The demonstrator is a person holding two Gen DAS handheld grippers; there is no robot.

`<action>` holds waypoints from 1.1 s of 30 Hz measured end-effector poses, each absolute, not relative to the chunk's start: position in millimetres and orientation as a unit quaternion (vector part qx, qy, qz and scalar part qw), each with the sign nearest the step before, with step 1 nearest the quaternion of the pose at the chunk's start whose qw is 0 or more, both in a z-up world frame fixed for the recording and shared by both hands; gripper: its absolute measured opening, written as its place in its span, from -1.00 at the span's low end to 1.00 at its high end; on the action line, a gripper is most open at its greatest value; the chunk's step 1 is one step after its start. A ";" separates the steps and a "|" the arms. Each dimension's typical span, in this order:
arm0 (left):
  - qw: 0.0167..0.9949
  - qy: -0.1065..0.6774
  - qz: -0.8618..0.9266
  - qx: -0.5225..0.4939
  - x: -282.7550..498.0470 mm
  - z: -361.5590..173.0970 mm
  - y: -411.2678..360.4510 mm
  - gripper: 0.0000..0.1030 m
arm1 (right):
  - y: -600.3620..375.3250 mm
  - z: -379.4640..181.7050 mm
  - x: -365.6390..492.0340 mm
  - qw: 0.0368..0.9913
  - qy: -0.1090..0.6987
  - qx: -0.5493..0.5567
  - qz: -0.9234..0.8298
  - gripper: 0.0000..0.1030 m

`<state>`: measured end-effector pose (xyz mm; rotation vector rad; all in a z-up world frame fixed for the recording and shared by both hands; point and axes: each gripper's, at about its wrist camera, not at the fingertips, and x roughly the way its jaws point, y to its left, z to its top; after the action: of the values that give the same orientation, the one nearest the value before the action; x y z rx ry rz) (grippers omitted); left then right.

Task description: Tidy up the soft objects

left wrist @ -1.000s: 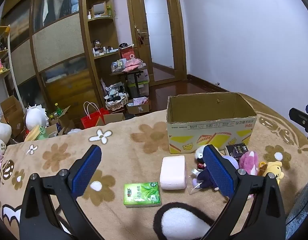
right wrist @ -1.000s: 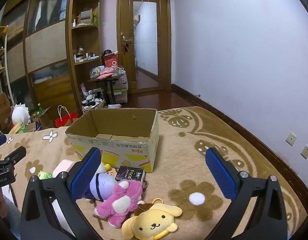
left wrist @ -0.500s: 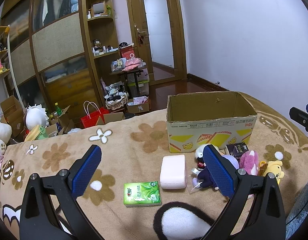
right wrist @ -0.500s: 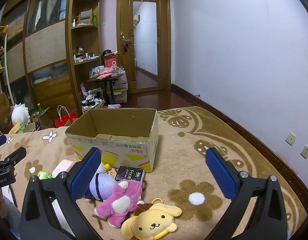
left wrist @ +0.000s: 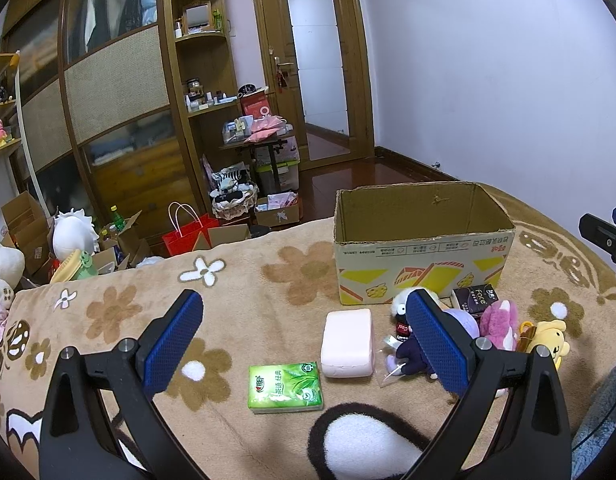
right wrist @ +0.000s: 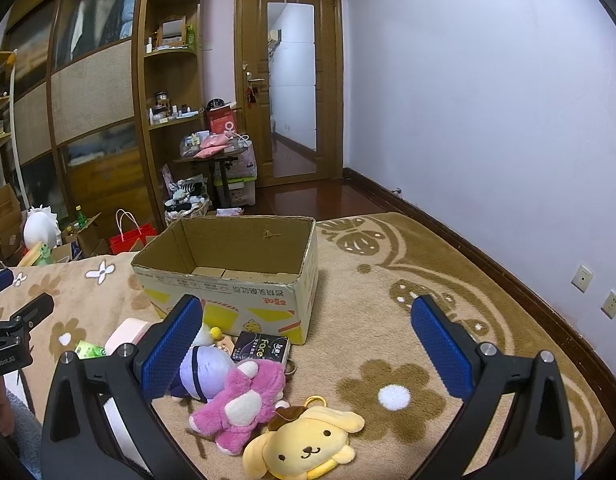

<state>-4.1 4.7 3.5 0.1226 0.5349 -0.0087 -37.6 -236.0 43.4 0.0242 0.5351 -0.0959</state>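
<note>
Ahead of us stands a wooden door [right wrist: 294,80]; shelves [right wrist: 170,80] line the left, a pale wall [right wrist: 468,100] the right.

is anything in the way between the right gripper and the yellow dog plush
Nothing visible. The right gripper, open, hovers over the brown flowered blanket, and the yellow dog plush lies just below it, uncovered, with the pink plush touching its left side.

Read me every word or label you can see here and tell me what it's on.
"Face": dark tissue pack in front of the cardboard box.
Green tissue pack: Chinese print, too small to read.
The box's red print: upside down, unreadable.
Left gripper's white lettering: cut off at the edge.
</note>
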 end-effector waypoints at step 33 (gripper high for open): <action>0.962 0.266 -0.004 0.062 -2.6 2.9 3.7 0.95 | -235.8 42.9 -37.4 0.963 0.265 0.012 -0.048 1.00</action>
<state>-2.6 3.7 2.9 0.1262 0.5388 -0.0086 -37.4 -235.8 42.9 0.0235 0.5357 -0.0965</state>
